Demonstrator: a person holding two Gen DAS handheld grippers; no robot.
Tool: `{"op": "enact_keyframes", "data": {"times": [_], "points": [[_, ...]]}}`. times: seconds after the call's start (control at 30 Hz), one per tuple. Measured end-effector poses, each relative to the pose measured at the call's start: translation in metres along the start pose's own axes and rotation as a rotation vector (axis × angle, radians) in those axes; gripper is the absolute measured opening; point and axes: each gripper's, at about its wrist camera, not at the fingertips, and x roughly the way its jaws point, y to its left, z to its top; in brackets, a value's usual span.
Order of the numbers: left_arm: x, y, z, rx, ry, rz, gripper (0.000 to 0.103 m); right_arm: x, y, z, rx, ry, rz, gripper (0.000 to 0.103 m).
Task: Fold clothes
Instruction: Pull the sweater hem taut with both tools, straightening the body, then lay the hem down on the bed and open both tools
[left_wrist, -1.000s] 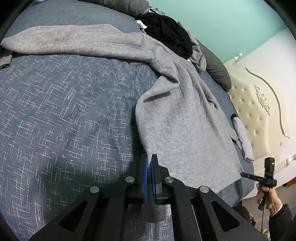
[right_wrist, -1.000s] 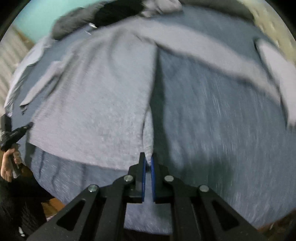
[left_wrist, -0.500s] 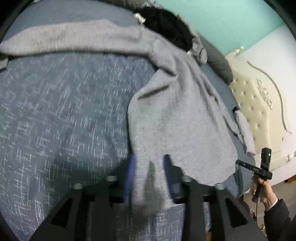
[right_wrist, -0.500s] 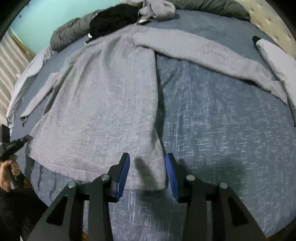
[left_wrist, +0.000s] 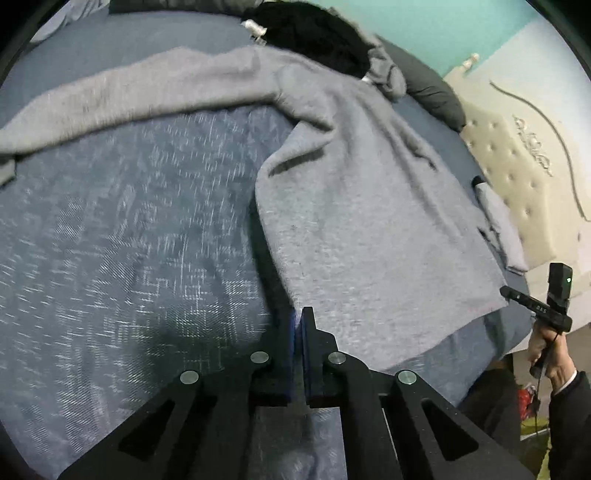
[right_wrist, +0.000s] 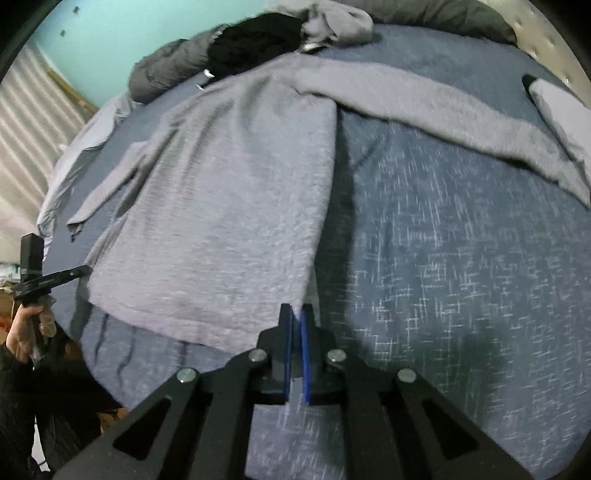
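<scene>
A grey knit sweater (left_wrist: 369, 229) lies spread on the bed, one sleeve (left_wrist: 140, 96) stretched far to the left. My left gripper (left_wrist: 299, 321) is shut at the near hem corner, where the sweater's side edge runs straight into the pads. In the right wrist view the same sweater (right_wrist: 229, 192) fills the left half, with a sleeve (right_wrist: 443, 110) reaching to the right. My right gripper (right_wrist: 295, 317) is shut on the hem corner at the sweater's near right edge, which is lifted slightly off the cover.
The bed has a dark blue patterned cover (left_wrist: 129, 240). A black garment (left_wrist: 314, 37) and dark pillows (right_wrist: 170, 70) lie at the far end. A padded cream headboard (left_wrist: 517, 177) stands right. A hand holds a black device (left_wrist: 550, 299) beside the bed (right_wrist: 33, 266).
Both grippers were shut on the hem a second ago, stood open over the hem corner half a second ago, and have now shut on it again.
</scene>
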Motion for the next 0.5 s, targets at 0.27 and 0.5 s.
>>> {"op": "enact_keyframes", "data": {"times": [0.27,0.5], "points": [[-0.046,-0.009,0.001,0.055,-0.014,0.054,0.003,-0.026,0.002,-0.001,-0.028,-0.043,0.053,0.003],[-0.049,0.006,-0.019,0.058,0.043,0.08,0.003,-0.011,-0.003,-0.033,-0.039,0.003,0.066,0.003]]}}
